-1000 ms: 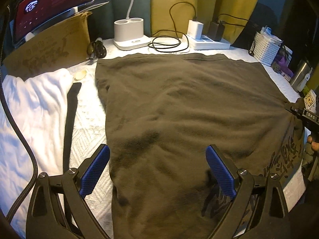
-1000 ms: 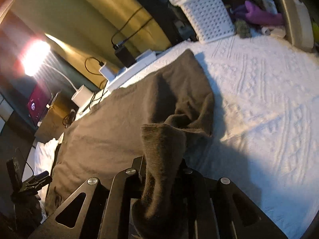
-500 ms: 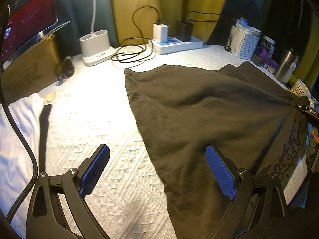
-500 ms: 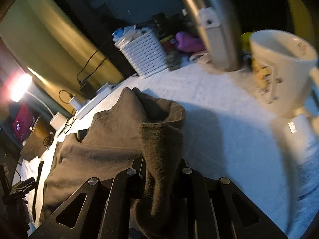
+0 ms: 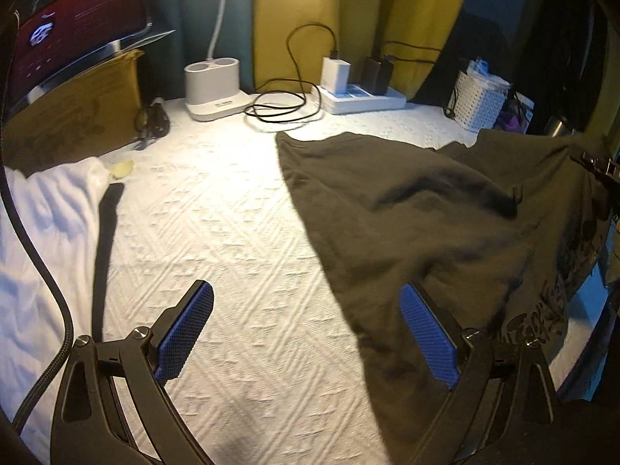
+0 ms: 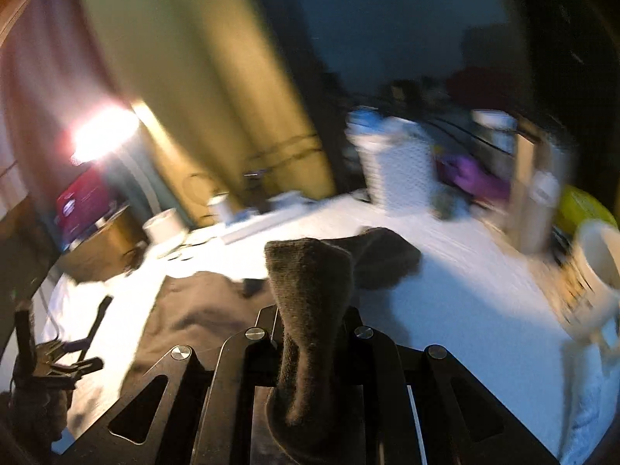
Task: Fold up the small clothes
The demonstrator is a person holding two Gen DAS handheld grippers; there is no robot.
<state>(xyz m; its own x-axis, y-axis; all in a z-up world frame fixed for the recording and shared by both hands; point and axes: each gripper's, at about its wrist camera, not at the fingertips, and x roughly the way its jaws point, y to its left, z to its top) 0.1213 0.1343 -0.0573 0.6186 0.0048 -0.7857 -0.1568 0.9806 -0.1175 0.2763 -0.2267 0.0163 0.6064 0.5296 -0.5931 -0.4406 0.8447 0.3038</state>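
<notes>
from my left wrist camera i start at the far left, where the red-lit screen (image 5: 73,42) sits above a cardboard box (image 5: 77,116), with a rumpled white cloth (image 5: 42,224) and a dark strap (image 5: 106,244) lying on the white textured bedspread (image 5: 232,240). moving across, the white lamp base (image 5: 213,89), a coil of black cable (image 5: 283,108) and the power strip (image 5: 364,99) line the back edge. my left gripper (image 5: 306,333) hangs with its blue pads spread wide and nothing between them, only bare bedspread. to the right the dark olive shirt (image 5: 426,209) is drawn up toward the right edge, its printed part hanging there; this camera barely catches the other tool. the white basket (image 5: 478,102) stands behind. switching to the right wrist camera, which is blurred: here my right gripper (image 6: 310,333) is clamped tight on a bunched fold of the shirt (image 6: 310,279), lifted clear of the bed, something the left view cannot show. further right i see the basket (image 6: 403,170), and a pale mug (image 6: 596,271) at the edge, which only this view shows.
</notes>
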